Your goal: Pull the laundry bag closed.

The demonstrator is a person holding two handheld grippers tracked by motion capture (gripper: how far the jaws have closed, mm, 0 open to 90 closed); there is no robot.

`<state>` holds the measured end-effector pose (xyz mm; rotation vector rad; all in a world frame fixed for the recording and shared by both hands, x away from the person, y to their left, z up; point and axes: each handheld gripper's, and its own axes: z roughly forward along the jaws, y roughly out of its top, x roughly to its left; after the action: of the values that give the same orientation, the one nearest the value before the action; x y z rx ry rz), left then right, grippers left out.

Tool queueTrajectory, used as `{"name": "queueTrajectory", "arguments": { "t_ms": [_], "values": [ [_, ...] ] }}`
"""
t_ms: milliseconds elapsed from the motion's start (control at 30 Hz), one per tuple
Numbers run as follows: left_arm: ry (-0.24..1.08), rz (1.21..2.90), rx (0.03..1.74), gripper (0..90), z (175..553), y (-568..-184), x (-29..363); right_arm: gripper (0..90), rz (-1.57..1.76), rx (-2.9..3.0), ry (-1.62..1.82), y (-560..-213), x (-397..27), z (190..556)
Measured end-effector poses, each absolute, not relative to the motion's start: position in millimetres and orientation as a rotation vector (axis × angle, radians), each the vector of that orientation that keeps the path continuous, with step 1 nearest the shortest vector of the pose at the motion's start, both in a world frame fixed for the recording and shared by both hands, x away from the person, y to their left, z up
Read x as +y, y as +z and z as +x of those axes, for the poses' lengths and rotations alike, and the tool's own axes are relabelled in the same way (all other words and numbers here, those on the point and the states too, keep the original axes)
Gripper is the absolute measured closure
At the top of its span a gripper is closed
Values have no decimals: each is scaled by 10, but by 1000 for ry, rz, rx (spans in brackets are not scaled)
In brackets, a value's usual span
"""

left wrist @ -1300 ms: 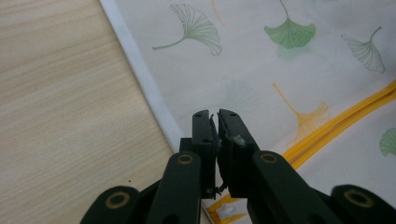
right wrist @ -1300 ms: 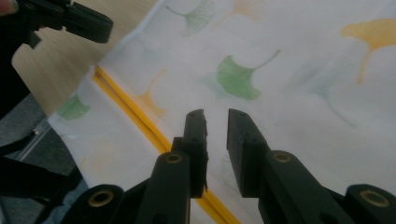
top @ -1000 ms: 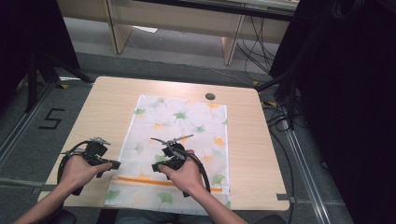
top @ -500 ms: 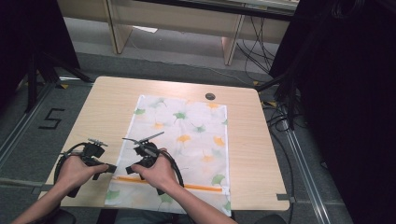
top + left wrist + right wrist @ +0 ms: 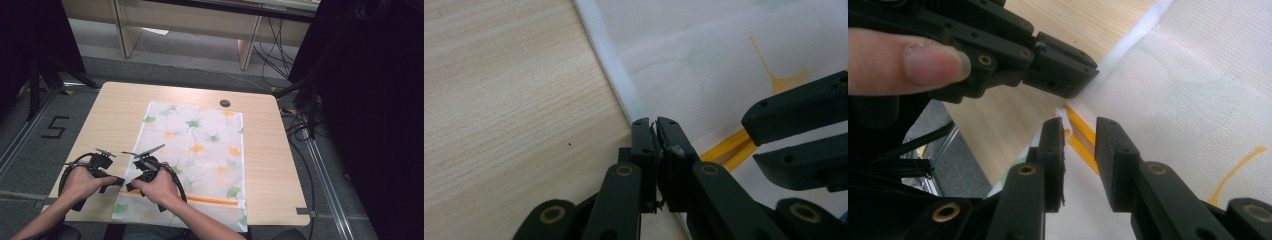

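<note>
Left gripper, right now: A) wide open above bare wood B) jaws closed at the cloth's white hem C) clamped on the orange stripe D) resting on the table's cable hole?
B: in the left gripper view the left gripper has its jaws pressed together right at the white hem of the cloth, beside the bare wood of the table.
</note>
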<state>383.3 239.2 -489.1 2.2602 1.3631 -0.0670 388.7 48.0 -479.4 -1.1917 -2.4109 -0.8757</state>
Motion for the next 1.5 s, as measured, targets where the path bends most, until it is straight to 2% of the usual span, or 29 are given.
{"name": "queueTrajectory", "arguments": {
  "t_ms": [1067, 1300, 1333, 1500],
  "values": [
    [-119, 2231, 1397, 849, 3823, -4945, 2463, 744, -1299, -2341, -845, -5009, 679, 4070],
    [-88, 2209, 1388, 843, 3801, -4872, 2497, 757, -1305, -2383, -829, -5027, 632, 4077],
    [-52, 2142, 1425, 840, 3758, -4823, 2497, 756, -1304, -2353, -850, -5009, 652, 4080],
    [-24, 2145, 1416, 838, 3627, -4701, 2558, 746, -1304, -2374, -843, -5011, 700, 4109]
  ]
}}
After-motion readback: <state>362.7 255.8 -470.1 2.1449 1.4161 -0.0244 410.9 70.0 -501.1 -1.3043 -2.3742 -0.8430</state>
